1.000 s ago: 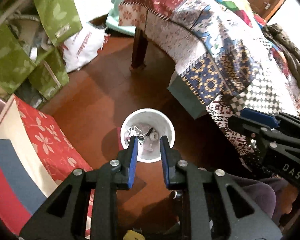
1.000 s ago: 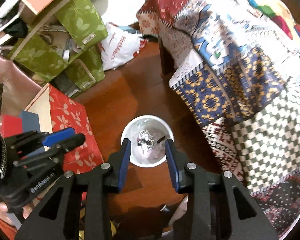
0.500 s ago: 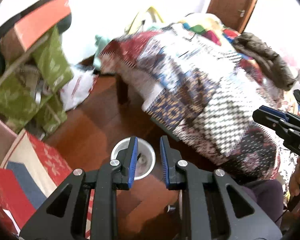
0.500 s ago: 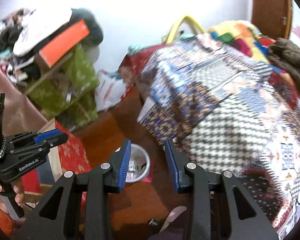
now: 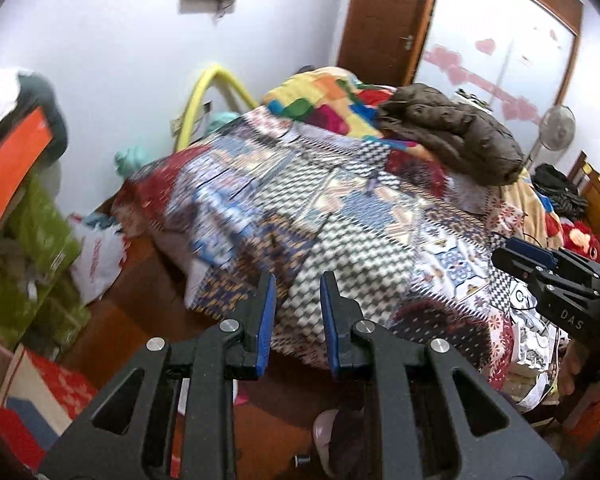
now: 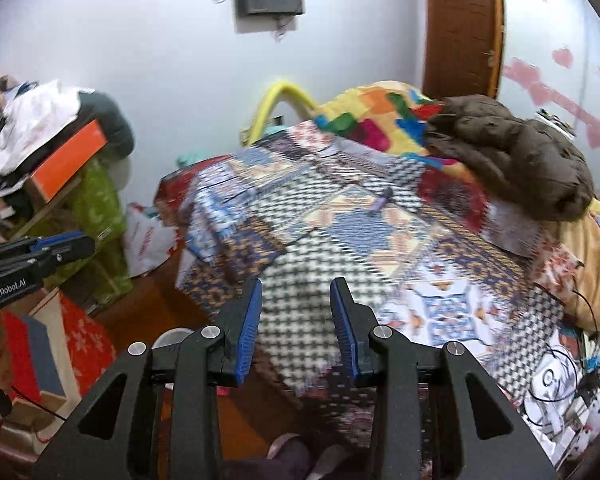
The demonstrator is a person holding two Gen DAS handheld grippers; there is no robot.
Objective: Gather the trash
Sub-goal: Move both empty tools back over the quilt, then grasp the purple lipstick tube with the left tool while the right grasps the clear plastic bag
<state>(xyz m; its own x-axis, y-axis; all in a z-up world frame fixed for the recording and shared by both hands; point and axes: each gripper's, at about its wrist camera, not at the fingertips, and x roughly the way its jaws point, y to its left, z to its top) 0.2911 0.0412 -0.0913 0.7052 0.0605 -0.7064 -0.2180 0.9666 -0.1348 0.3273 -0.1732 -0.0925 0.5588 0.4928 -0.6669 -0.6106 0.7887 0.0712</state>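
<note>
Two tongs, the left tongs (image 5: 296, 312) and the right tongs (image 6: 296, 322), stand slightly parted and empty above the patchwork bed (image 6: 340, 240), where a small purple scrap (image 6: 380, 203), seemingly light and soft, lies far off, best pinched mid-length.

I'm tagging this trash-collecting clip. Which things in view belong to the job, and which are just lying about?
Job: left gripper, right gripper, both open and empty; white bin, only its rim showing; small purple item, possibly trash.
Lying about: patchwork quilt, brown jacket, green bags, orange box, standing fan.
</note>
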